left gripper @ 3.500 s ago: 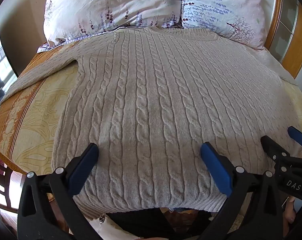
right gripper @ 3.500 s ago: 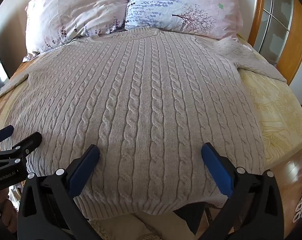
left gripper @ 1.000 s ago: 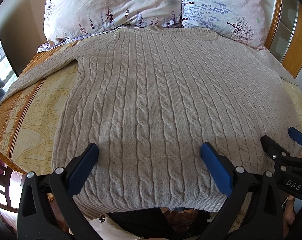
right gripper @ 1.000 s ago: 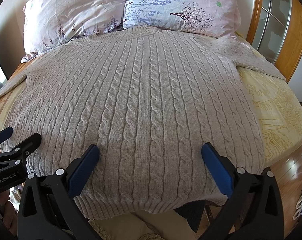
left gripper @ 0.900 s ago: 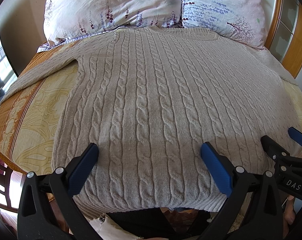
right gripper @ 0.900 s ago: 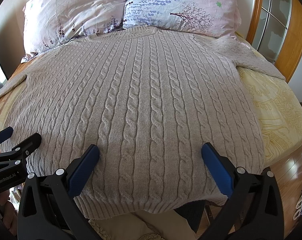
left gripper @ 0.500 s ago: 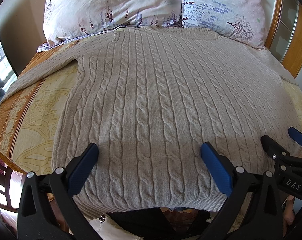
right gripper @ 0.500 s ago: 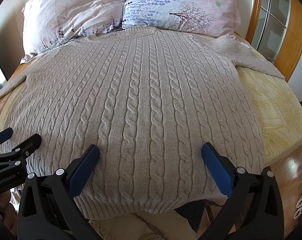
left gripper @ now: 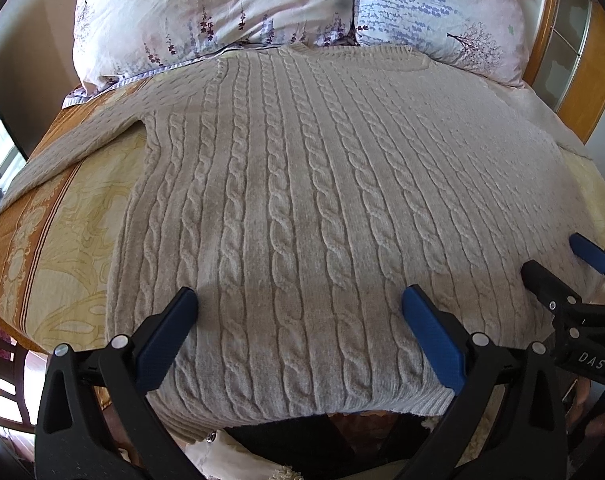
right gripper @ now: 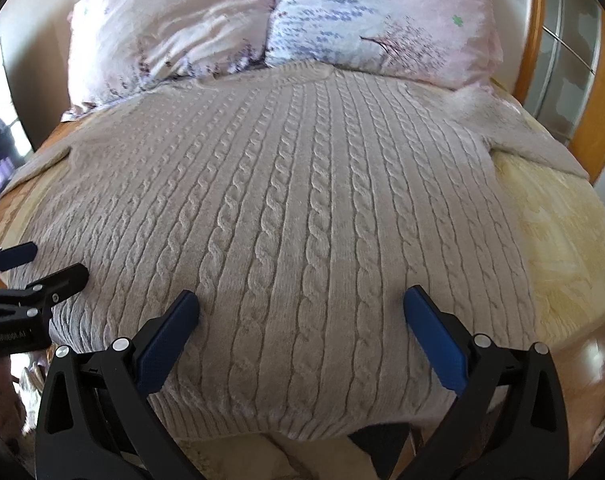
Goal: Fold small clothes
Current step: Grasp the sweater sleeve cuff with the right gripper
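A beige cable-knit sweater (left gripper: 302, 200) lies flat, front up, on the bed, collar toward the pillows and hem at the near edge. It also fills the right wrist view (right gripper: 302, 220). Its left sleeve (left gripper: 70, 148) stretches out left; its right sleeve (right gripper: 522, 136) stretches out right. My left gripper (left gripper: 298, 312) is open and empty above the hem, left of centre. My right gripper (right gripper: 300, 312) is open and empty above the hem, further right. Each gripper shows at the edge of the other's view: the right one (left gripper: 562, 268), the left one (right gripper: 42, 264).
Two floral pillows (left gripper: 222, 12) lean at the head of the bed. A yellow patterned bedspread (left gripper: 62, 240) lies under the sweater. A wooden headboard frame with glass panels (right gripper: 562, 60) stands at the right. Wooden floor (right gripper: 598, 364) shows past the bed's right edge.
The right wrist view has shifted and is blurred: my right gripper has moved, and the sweater now sits a little lower and more to the right. The left gripper has barely moved. Both stay open.
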### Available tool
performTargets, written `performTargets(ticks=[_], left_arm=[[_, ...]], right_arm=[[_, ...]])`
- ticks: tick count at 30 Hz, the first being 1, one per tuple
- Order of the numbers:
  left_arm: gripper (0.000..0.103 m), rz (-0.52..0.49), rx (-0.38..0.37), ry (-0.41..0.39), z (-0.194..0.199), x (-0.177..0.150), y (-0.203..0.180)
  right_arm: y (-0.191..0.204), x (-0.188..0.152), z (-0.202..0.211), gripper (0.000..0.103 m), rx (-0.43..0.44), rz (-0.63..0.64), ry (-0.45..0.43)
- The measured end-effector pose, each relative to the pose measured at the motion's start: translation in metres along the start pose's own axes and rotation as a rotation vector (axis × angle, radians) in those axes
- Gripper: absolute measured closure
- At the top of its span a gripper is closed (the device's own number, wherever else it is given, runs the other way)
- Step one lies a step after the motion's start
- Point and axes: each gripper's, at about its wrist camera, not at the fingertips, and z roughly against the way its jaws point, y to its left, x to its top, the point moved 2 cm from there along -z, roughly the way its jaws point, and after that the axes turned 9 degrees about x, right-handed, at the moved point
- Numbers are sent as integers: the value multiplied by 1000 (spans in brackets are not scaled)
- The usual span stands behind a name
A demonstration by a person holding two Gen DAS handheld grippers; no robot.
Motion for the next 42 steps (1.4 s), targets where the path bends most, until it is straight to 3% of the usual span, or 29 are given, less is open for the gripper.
performTargets(ticks=[3,7,9,12,17,21,29,34,39,42], left_arm=[[2,-13,7,-35,0,5,-1],[2,-51,71,-134,6,19,-4],[2,-64,61,-145,5,30,-5],[2,-51,-17,-147,1,45,-4],[2,7,-180,-183,-4,66,-2],[2,45,-236,-213,-5,78,0],[2,26,-291,-273,-10,91,-7],[2,54,-316,-243,-21,96,-5],[2,65,-314,-234,-26,98,-5],[2,74,-329,-223,-27,99,-4]], right_arm=[[-8,2,1,1,57,-11,-23],[-58,25,17,1,176,-211,-98],[-103,44,33,12,152,-330,-171],[-160,66,44,24,115,-458,-240],[-256,82,40,44,26,-713,-274],[-314,80,26,49,-40,-892,-253],[-369,72,6,64,-43,-1094,-243],[-380,75,7,68,-45,-1118,-277],[-388,71,8,85,-71,-1126,-311],[-388,70,7,89,-79,-1111,-320]])
